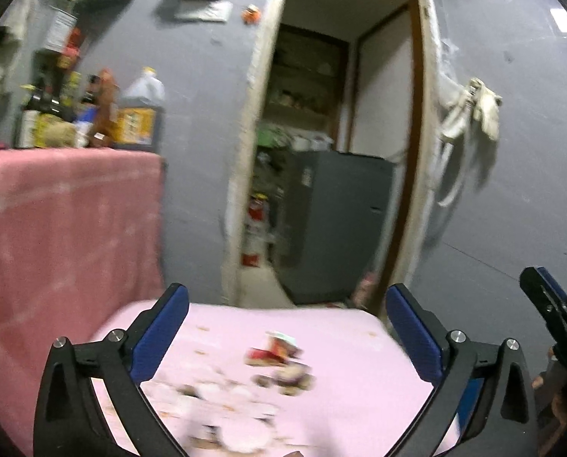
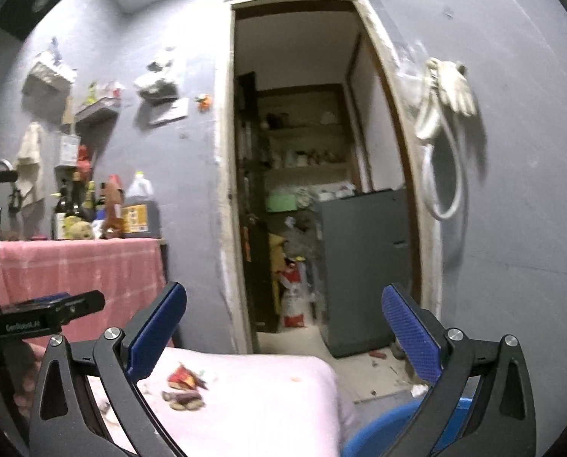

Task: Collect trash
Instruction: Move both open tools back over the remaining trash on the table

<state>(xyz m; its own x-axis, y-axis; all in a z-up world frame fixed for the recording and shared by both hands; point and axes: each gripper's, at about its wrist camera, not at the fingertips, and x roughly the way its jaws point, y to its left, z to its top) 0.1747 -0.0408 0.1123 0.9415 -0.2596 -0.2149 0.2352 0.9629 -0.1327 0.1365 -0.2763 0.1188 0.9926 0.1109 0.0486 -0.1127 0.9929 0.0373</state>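
Blue-padded fingers on both the left gripper [image 1: 287, 327] and the right gripper [image 2: 283, 327] stand spread wide and hold nothing, hovering over the near end of a pink-clothed counter [image 1: 359, 342]. Just ahead, on that cloth, lies the trash: a crumpled red wrapper [image 2: 184, 377], some dark nut-like bits [image 2: 182, 400] and pale scraps [image 1: 222, 400], all blurred; I'd judge the wrapper light, soft and crinkly, best pinched across its raised middle, the crumbs too small to grip singly. Beyond the counter's right edge sits a blue bin [image 2: 390, 424], then the doorway [image 2: 302, 152].
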